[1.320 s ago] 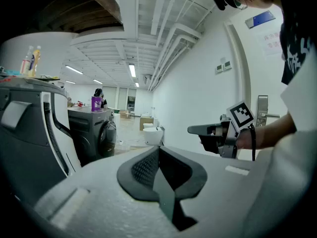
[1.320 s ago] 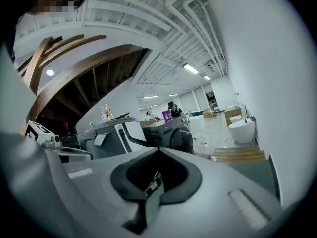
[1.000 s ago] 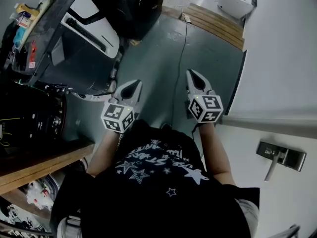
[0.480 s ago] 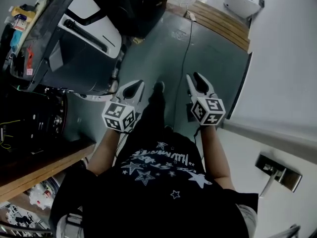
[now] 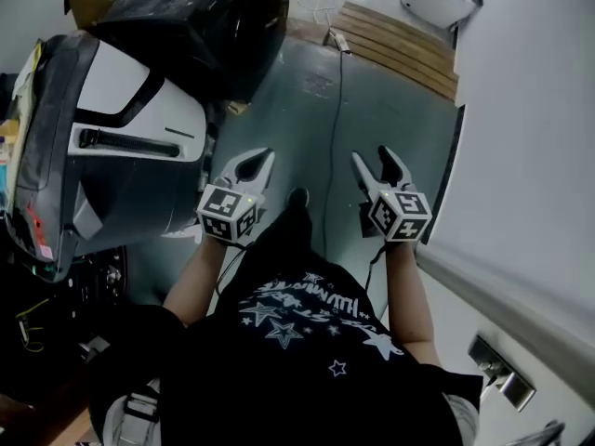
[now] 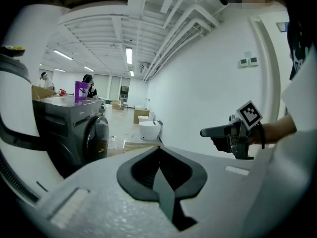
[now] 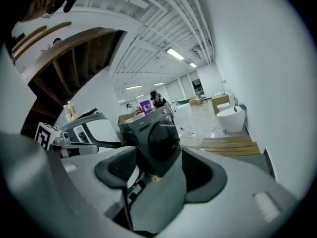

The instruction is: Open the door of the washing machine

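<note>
Right claw (image 5: 374, 156) has just opened wide, empty; left claw (image 5: 260, 156) closed. Door (image 7: 163, 142) looks stiff, latched: hook its edge.

Head cam looks steeply down at the floor (image 5: 311, 91). Both gripper cams ride low, facing forward along their jaws, and all three catch the far washing machine (image 5: 228, 26).

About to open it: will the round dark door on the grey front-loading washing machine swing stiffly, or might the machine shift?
The round dark door looks thick and rigid, so it probably swings as one stiff piece. The boxy grey washing machine stands flat on the floor, likely too heavy to slide. The door's glossy face may be slippery.
</note>
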Demonstrator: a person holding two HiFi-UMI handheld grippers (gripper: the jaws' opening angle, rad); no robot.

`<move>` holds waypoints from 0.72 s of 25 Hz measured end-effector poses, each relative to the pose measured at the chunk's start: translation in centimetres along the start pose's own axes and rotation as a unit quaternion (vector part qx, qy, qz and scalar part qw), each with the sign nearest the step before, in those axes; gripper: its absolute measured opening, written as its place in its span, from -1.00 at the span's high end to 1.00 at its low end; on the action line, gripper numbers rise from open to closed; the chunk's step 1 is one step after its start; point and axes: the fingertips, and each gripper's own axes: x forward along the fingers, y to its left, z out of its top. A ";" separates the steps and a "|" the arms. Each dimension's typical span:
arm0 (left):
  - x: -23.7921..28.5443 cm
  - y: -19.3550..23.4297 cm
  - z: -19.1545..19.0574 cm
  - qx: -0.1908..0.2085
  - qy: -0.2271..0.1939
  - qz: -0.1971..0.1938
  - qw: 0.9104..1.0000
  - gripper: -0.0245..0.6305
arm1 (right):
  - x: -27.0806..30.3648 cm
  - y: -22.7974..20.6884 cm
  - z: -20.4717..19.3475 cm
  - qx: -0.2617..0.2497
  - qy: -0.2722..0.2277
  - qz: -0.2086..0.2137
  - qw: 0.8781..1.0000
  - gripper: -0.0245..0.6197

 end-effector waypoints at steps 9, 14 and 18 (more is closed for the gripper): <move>9.2 9.9 6.0 -0.009 0.012 -0.006 1.000 0.89 | 13.3 -2.7 7.6 0.006 0.011 -0.012 1.000 0.02; 10.9 13.1 6.9 -0.029 -0.001 0.008 1.000 0.89 | 17.2 -2.9 9.0 -0.003 0.026 -0.009 1.000 0.02; 11.6 14.9 7.1 -0.053 -0.010 0.022 0.998 0.89 | 19.8 -3.1 9.9 -0.010 0.037 0.003 0.999 0.02</move>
